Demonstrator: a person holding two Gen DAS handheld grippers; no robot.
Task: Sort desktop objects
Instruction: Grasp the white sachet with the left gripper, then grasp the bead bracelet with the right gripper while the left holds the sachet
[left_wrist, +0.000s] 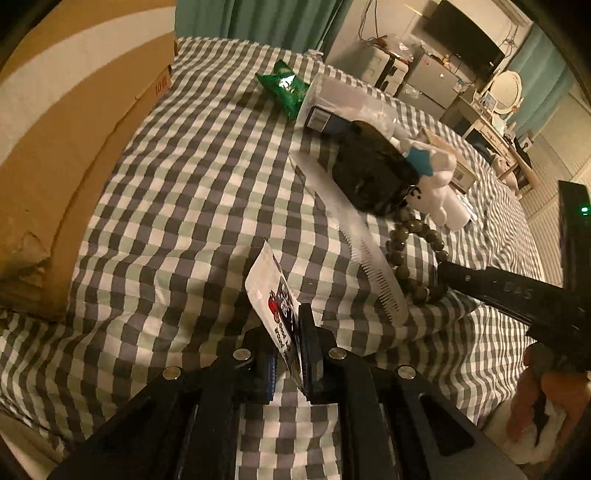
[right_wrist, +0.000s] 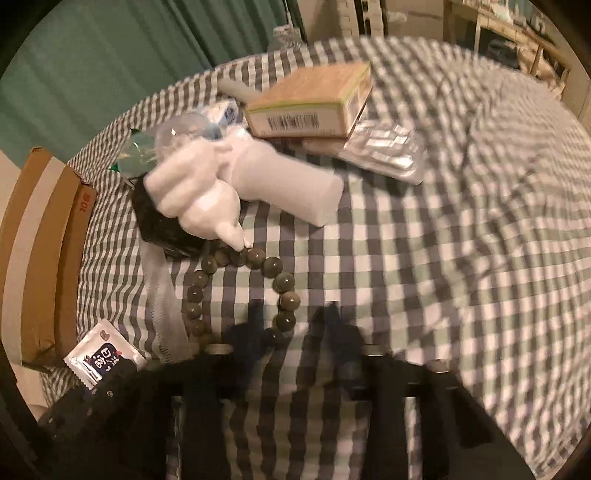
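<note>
My left gripper (left_wrist: 291, 347) is shut on a white printed sachet (left_wrist: 271, 291), which stands up out of the jaws above the checked cloth (left_wrist: 184, 206). The sachet (right_wrist: 101, 354) and the left gripper (right_wrist: 110, 384) also show at the lower left of the right wrist view. A bracelet of dark round beads (right_wrist: 207, 291) lies on the cloth. My right gripper (right_wrist: 293, 321) is blurred and straddles the bracelet's right side. Whether its pads press on the beads I cannot tell. From the left wrist view, the right gripper (left_wrist: 448, 267) touches down at the bracelet (left_wrist: 406, 236).
Beside the bracelet lie a clear comb (left_wrist: 376, 266), a black object (left_wrist: 369, 170), a white plush toy (right_wrist: 195, 192) and a white bottle (right_wrist: 291, 184). Beyond are a tan barcode box (right_wrist: 310, 99), a blister pack (right_wrist: 384, 151) and a green packet (left_wrist: 284, 85). A cardboard box (left_wrist: 74, 129) borders the left.
</note>
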